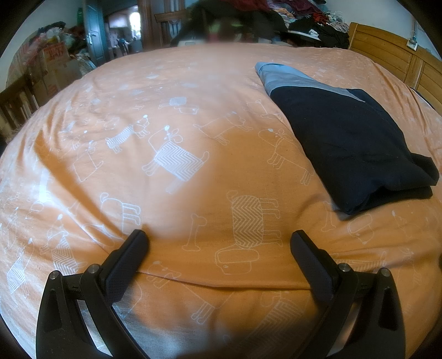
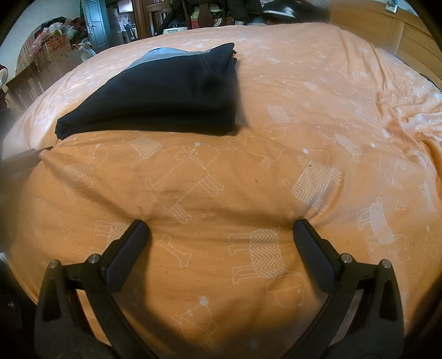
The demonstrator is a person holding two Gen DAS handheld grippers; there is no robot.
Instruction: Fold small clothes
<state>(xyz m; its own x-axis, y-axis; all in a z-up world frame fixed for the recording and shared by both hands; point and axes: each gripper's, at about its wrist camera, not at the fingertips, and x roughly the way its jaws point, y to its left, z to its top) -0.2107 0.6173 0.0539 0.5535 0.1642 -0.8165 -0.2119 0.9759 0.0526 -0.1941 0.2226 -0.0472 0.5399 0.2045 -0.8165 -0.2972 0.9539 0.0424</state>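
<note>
Left gripper [image 1: 218,240]: jaws wide apart, nothing between them, both fingertips [image 1: 139,239] low over the orange bedspread [image 1: 179,132] (white dog and bone outlines on it). In the left wrist view, cardboard boxes [image 1: 55,63] sit at 10 o'clock, a clothes pile [image 1: 304,19] at 1 o'clock and a wooden headboard [image 1: 386,52] at 2 o'clock. The folded garment [image 1: 348,143] lies at 2 o'clock, dark navy with a light blue band at its far end, flat on the bedspread, well apart from the fingers.

Right gripper [image 2: 219,229]: jaws also spread wide, empty, tips resting near a raised fold of bedspread [image 2: 304,96]. In the right wrist view the garment [image 2: 165,94] sits at 11 o'clock, beyond the fold, not touched.
</note>
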